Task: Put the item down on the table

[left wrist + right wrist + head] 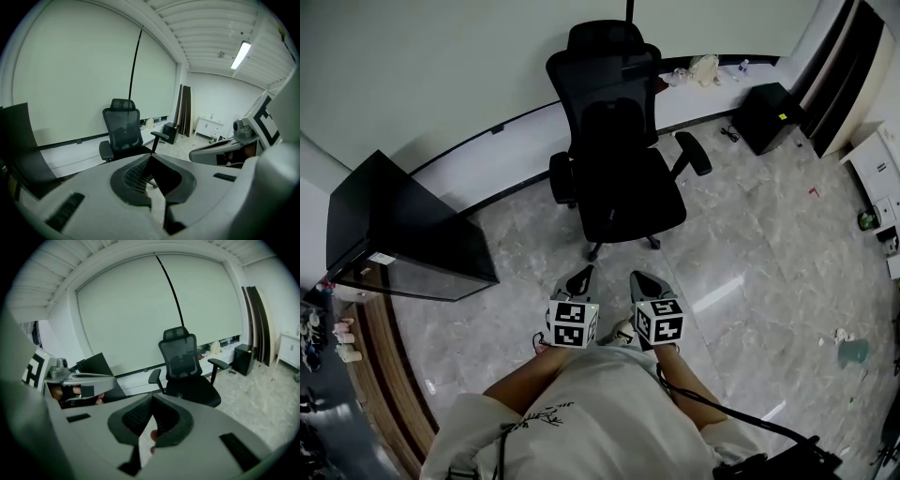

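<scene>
I hold both grippers close in front of my body, side by side above the floor. In the head view the left gripper (584, 274) and the right gripper (639, 277) point forward at a black office chair (619, 159). The left gripper (151, 157) has its jaws shut tip to tip with nothing between them. On the right gripper (152, 396) the jaws also meet, and only floor shows through the slit. No item is in either view. A black table (394, 225) stands to the left.
A black box (773, 117) sits on the marble floor at the back right, beside dark boards leaning on the wall. A white cabinet (883, 178) is at the right edge. Small litter lies on the floor (851, 352) at the right. A low ledge runs under the window blind.
</scene>
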